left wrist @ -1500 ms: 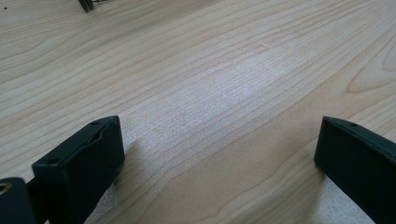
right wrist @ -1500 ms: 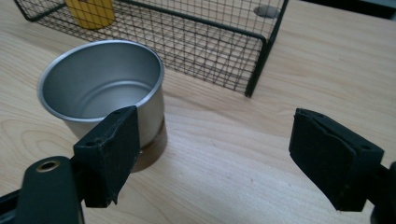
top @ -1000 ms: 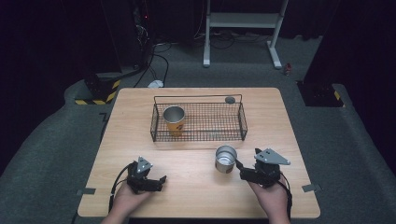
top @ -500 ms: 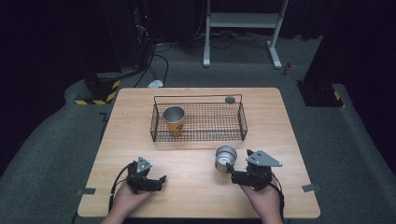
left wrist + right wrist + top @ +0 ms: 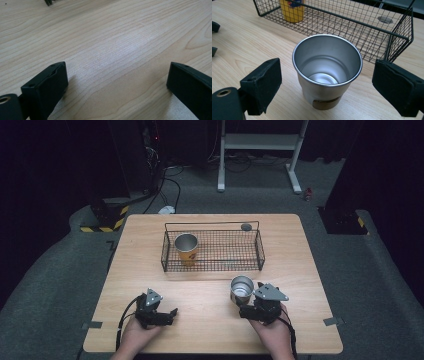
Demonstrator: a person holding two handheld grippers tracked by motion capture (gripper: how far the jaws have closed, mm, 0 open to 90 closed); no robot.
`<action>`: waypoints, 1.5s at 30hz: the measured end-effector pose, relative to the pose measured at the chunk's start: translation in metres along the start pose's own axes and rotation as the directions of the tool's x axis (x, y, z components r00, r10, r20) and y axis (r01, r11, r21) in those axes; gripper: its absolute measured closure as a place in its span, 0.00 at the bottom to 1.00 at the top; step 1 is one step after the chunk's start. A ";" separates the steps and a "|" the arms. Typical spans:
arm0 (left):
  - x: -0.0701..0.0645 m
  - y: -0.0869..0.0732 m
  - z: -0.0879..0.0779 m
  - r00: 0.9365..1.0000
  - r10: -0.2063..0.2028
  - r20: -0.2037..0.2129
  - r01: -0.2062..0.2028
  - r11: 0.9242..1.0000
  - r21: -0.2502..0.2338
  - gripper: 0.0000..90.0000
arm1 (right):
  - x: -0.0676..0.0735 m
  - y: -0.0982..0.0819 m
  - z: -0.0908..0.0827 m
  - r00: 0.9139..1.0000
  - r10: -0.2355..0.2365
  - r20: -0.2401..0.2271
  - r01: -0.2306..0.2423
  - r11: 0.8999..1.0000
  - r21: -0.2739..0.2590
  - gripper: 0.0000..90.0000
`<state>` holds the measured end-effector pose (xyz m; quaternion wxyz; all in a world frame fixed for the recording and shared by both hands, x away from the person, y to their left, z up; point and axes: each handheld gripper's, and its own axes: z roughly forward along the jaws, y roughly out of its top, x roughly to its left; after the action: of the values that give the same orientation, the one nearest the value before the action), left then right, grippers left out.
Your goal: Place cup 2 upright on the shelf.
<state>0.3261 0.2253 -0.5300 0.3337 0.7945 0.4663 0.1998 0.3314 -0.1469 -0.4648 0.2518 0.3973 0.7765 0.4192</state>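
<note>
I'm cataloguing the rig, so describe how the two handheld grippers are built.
Both are black. The left gripper has a small grey three-cornered plate on top and a black cable looping back past the hand. The right gripper carries a larger grey plate with dark holes. Their fingers are blocky, matt black pads, with a brass-coloured eyelet at the base.

Lit evenly from overhead; desk (image 5: 210,320) bright against dark surroundings; soft shadows, slight blur throughout.
</note>
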 end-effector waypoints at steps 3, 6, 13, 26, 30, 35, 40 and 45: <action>0.000 0.000 0.000 1.000 -0.001 0.000 0.001 1.000 0.000 0.04 | 0.000 -0.003 0.003 1.000 0.002 -0.003 -0.002 1.000 0.013 0.10; 0.000 0.000 0.000 1.000 0.000 0.000 0.000 1.000 0.000 0.04 | 0.000 -0.009 0.006 1.000 0.011 -0.003 -0.011 0.999 0.035 0.10; 0.000 0.000 0.000 1.000 -0.002 0.000 0.002 1.000 0.000 0.04 | 0.002 -0.015 0.013 1.000 0.014 -0.017 -0.014 0.999 0.047 0.10; -0.001 -0.001 -0.001 1.000 -0.005 -0.001 0.005 1.000 -0.002 0.04 | -0.003 -0.016 0.022 0.998 0.061 -0.019 -0.060 0.997 0.051 0.10; -0.001 -0.001 -0.001 1.000 -0.005 0.000 0.005 1.000 -0.002 0.04 | -0.003 -0.016 0.028 0.998 0.060 -0.021 -0.059 0.997 0.043 0.10; -0.001 -0.001 -0.001 1.000 -0.002 0.000 0.002 1.000 -0.002 0.04 | -0.001 -0.015 0.034 0.998 0.059 -0.012 -0.059 0.998 0.037 0.10; -0.001 -0.001 -0.001 1.000 -0.002 0.001 0.002 1.000 -0.001 0.04 | -0.002 -0.014 0.037 0.998 0.068 -0.008 -0.068 0.997 0.028 0.10; -0.001 -0.001 -0.001 1.000 -0.002 0.001 0.002 1.000 -0.001 0.04 | -0.004 -0.014 0.041 0.997 0.078 -0.029 -0.078 0.997 0.023 0.10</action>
<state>0.3244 0.2253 -0.5301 0.3347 0.7941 0.4666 0.1992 0.3577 -0.1367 -0.4982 0.2192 0.4236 0.7687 0.4262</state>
